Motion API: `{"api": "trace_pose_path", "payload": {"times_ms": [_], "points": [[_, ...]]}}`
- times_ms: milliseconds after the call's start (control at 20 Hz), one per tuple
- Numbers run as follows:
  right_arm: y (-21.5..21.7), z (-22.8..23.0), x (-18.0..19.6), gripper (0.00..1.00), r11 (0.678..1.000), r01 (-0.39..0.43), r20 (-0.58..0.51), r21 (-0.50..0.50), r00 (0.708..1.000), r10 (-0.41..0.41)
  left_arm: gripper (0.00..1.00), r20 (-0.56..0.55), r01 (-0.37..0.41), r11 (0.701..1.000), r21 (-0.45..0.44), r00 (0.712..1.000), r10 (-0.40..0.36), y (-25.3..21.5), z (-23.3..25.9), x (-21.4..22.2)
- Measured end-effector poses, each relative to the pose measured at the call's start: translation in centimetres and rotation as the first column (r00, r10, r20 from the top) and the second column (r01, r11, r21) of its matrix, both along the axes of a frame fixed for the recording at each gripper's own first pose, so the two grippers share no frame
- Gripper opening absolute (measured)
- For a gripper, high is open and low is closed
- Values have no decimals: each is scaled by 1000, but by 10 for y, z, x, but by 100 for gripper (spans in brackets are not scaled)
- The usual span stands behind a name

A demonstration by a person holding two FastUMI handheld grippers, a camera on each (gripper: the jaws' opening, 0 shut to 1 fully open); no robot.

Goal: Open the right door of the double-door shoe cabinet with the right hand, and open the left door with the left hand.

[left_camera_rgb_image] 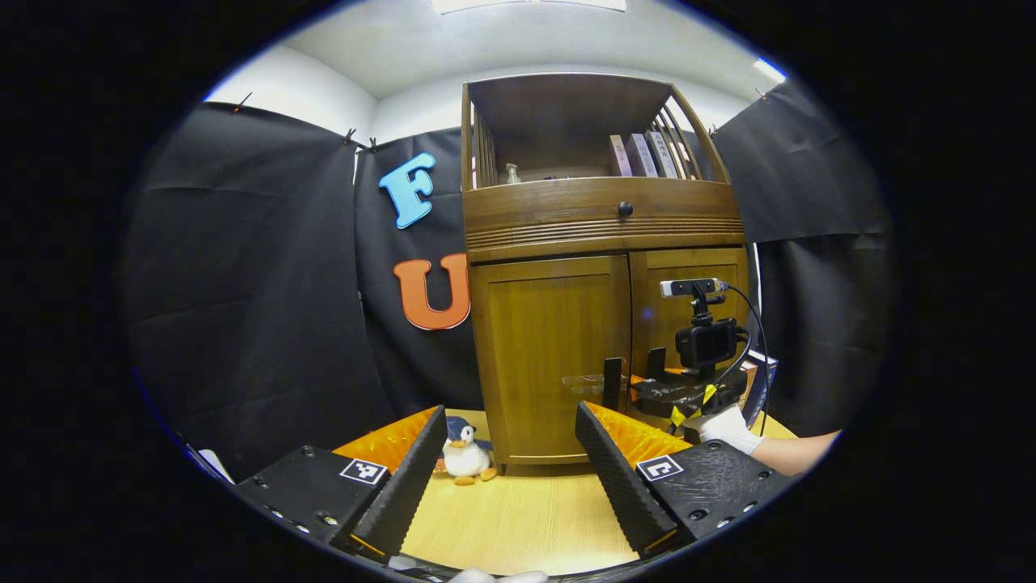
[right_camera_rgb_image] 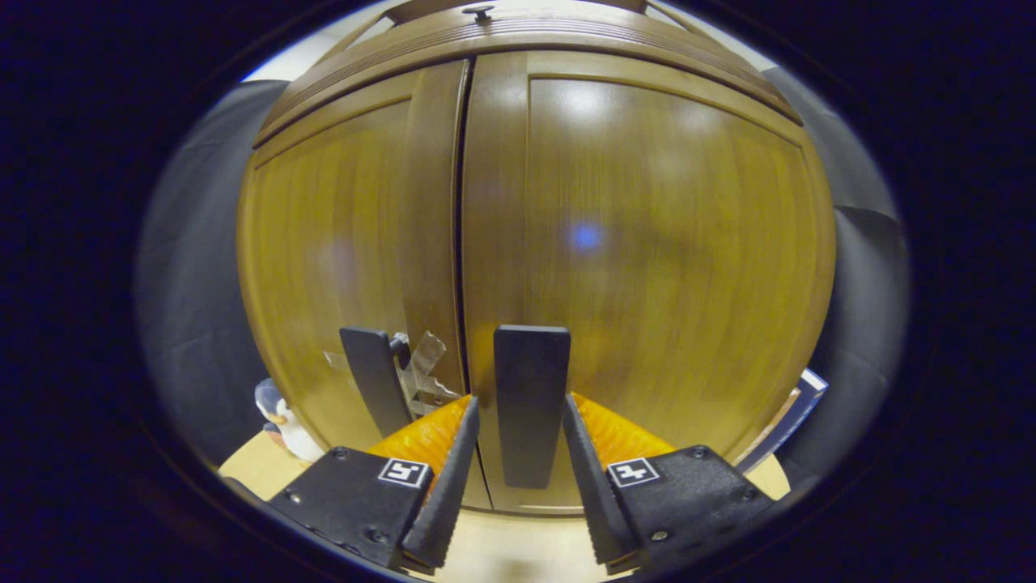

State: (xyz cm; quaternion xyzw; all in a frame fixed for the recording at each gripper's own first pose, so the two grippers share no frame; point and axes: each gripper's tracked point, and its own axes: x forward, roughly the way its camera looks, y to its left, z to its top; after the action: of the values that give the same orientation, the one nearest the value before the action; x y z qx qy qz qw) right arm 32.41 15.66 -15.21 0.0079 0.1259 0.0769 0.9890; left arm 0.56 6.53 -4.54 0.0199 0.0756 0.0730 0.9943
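The shoe cabinet (left_camera_rgb_image: 566,324) stands on a pale wooden table (left_camera_rgb_image: 526,518) against the black cloth wall, brown wood with 2 tall doors below, a drawer with 1 dark knob (left_camera_rgb_image: 625,209) above them, and an open shelf on top. Both doors sit flush and closed; a thin dark seam runs between them. Each door carries a flat black upright handle near the seam: the left door's handle (right_camera_rgb_image: 374,379) has clear tape (right_camera_rgb_image: 421,368) stuck beside it, and the right door's handle (right_camera_rgb_image: 531,405) hangs straight down.

The right gripper (right_camera_rgb_image: 518,478) is up close to the right door (right_camera_rgb_image: 647,267), its 2 fingers set either side of that handle with a narrow gap each side, not pressing on it as far as can be seen. In the left gripper view it shows at the cabinet front, held by a white-gloved hand (left_camera_rgb_image: 724,427), with a small camera (left_camera_rgb_image: 706,340) on top.

The left gripper (left_camera_rgb_image: 510,470) hangs well back from the left door (left_camera_rgb_image: 550,348), fingers wide apart and holding nothing.

A toy penguin (left_camera_rgb_image: 465,453) sits on the table just beside the cabinet's left front corner. Books (left_camera_rgb_image: 643,155) lean on the top shelf, with a small bottle (left_camera_rgb_image: 512,173) to their left
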Motion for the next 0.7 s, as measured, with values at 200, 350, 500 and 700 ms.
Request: {"api": "trace_pose_path", "payload": {"times_ms": [200,350,500,700], "points": [[-3,-1,1,37,1000,21,-2,-1,1000,-21,96,-1,-20,1000,-10,1000,20,7,1,-5],[-3,-1,-1,34,1000,4,-9,8,1000,-4,96,3,-26,1000,-9,1000,26,11,0,-9],[-6,-2,-12,31,1000,-10,-23,3,1000,10,96,14,-30,999,-16,999,30,14,1,-15],[-12,-2,-35,30,999,-37,-23,-4,999,37,96,7,-25,999,-23,1000,26,15,-6,-23]]}}
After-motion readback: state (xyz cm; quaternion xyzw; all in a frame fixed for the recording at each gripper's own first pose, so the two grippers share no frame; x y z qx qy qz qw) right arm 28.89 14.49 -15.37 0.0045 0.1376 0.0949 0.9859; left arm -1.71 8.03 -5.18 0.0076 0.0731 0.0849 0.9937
